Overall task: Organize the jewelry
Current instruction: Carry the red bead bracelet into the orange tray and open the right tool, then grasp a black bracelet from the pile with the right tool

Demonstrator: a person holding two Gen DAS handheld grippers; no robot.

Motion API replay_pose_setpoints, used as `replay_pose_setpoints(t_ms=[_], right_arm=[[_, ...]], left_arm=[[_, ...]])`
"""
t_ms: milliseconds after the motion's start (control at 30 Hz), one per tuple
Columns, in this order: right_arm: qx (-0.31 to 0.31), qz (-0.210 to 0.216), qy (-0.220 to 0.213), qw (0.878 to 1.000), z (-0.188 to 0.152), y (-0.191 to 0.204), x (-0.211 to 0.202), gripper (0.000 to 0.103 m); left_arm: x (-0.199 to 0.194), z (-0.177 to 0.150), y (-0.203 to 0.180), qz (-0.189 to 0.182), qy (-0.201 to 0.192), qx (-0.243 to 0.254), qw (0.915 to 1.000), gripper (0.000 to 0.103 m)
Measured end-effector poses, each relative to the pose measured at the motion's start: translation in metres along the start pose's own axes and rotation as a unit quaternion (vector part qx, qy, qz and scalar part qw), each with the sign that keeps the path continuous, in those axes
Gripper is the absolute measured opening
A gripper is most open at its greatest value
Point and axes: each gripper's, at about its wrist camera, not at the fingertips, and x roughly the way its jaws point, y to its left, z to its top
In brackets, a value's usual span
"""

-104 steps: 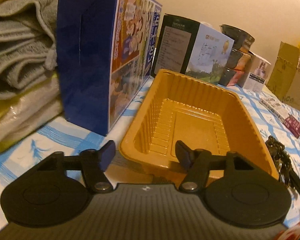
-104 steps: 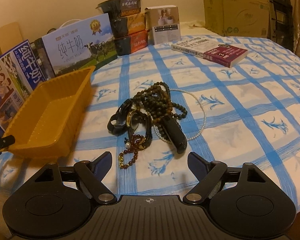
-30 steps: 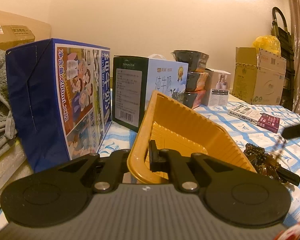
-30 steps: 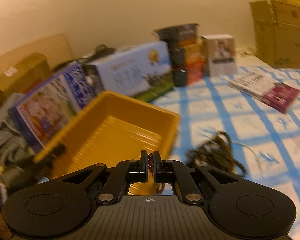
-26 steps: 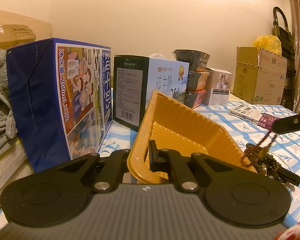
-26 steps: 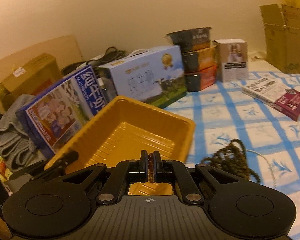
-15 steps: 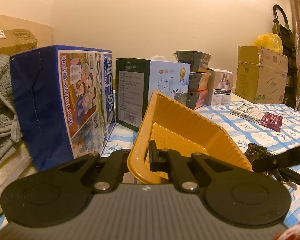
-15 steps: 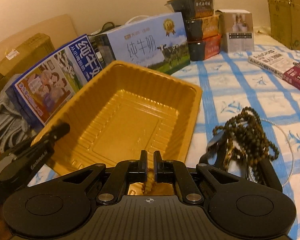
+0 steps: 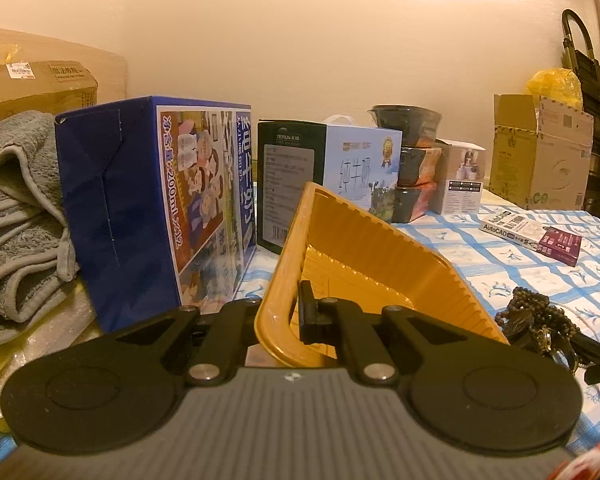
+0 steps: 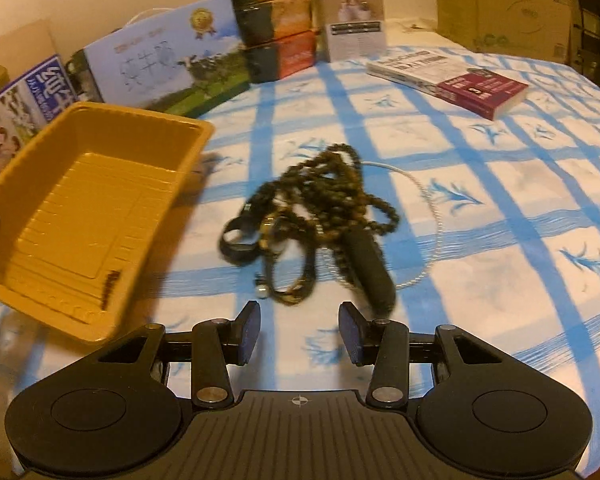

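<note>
Jewelry [image 10: 316,224] lies in a tangled heap on our blue-checked tablecloth [image 10: 500,184], just right of the orange plastic tray [image 10: 76,200]: dark bead strands, a black watch or band, and a thin pearl string [image 10: 432,216] looping out to the right. A small dark beaded piece [image 10: 110,286] rests inside the tray near its front wall, though blur makes it hard for us to say what it is. Our right gripper [image 10: 299,334] hovers before the heap, its jaws opening with nothing between them. Our left gripper [image 9: 284,316] pinches the tray's near rim with its jaws pressed together, tilting the tray up. Milk cartons [image 9: 172,208], stacked bowls [image 10: 268,20] and a book [image 10: 452,76] stand beyond.
</note>
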Motion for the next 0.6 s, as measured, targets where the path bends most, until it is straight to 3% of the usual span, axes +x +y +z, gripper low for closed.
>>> replay_pose_setpoints(t_ms=[200,300,600], right_arm=[[-0.03,-0.006,-0.008,1.0,0.008,0.01,0.01,0.045],[-0.061,-0.029,-0.016,0.998,0.012,0.021,0.022,0.057],[-0.105,-0.059,-0.029,0.992,0.019,0.036,0.051,0.057]], left_arm=[[-0.001,0.001,-0.002,0.002,-0.001,0.004,1.0,0.006],[0.0,0.001,-0.003,0.001,0.0,0.006,1.0,0.006],[-0.001,0.002,-0.003,0.001,-0.001,0.007,1.0,0.006]])
